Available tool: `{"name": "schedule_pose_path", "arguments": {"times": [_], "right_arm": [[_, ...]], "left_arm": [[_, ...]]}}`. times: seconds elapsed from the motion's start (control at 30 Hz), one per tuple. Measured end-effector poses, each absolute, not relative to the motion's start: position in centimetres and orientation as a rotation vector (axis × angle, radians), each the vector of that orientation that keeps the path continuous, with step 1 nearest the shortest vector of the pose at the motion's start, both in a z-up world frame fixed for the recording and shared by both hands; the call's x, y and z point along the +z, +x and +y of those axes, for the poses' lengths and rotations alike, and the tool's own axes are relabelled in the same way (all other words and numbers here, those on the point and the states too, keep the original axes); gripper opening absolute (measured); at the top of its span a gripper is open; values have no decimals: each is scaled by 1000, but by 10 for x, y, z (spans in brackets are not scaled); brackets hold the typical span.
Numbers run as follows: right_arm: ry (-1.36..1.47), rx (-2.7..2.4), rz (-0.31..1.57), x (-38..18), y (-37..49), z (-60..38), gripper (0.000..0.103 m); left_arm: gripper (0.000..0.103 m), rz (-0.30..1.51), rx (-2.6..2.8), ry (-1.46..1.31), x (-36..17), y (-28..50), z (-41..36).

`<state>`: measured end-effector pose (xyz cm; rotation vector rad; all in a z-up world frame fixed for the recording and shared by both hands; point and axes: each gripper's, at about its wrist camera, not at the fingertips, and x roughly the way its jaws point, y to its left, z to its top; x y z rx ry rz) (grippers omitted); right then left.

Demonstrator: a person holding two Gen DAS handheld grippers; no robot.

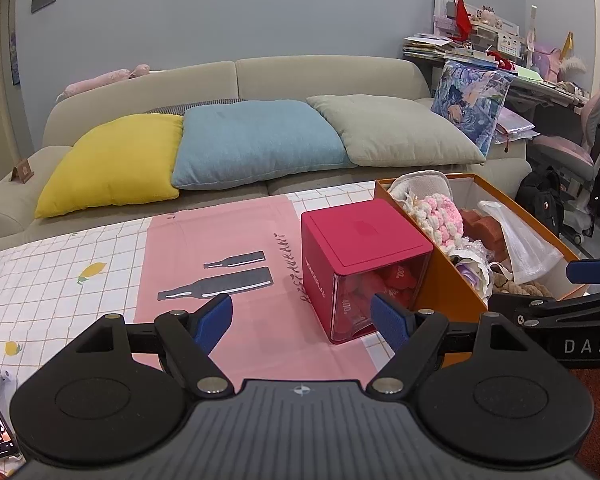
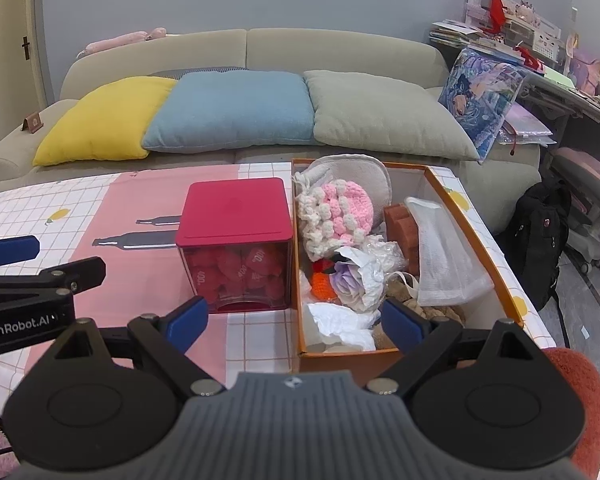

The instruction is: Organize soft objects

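Soft objects are lying heaped in the orange box point(image 2: 476, 232), just ahead of the right gripper point(image 2: 296, 320), whose jaws are gaping wide and holding nothing. A pink crocheted piece point(image 2: 340, 208) is sitting toward the box's far end. The left gripper point(image 1: 302, 318) is hovering equally wide and empty, with the red cube container point(image 1: 356, 240) ahead, touching the box's left wall.

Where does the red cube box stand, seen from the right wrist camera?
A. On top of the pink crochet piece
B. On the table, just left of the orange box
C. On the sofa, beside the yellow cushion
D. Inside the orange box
B: the red cube box stands on the tablecloth, close against the left wall of the orange box.
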<state>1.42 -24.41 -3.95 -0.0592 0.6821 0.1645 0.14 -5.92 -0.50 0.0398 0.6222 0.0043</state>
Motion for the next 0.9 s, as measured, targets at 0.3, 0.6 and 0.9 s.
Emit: {"name": "schedule_pose_path", "arguments": {"times": [0.3,0.6,0.9], "right_arm": [[-59,164,680,-39,14,-244,92],[-60,161,682,-39,13,-244,92],[-60,164,682,-38,13,-244,92]], "left_arm": [[92,616,-1,43,-2,0,-58],[92,615,-1,44,-3,-1,-59],[92,614,0,44,-2,-1,-59]]}}
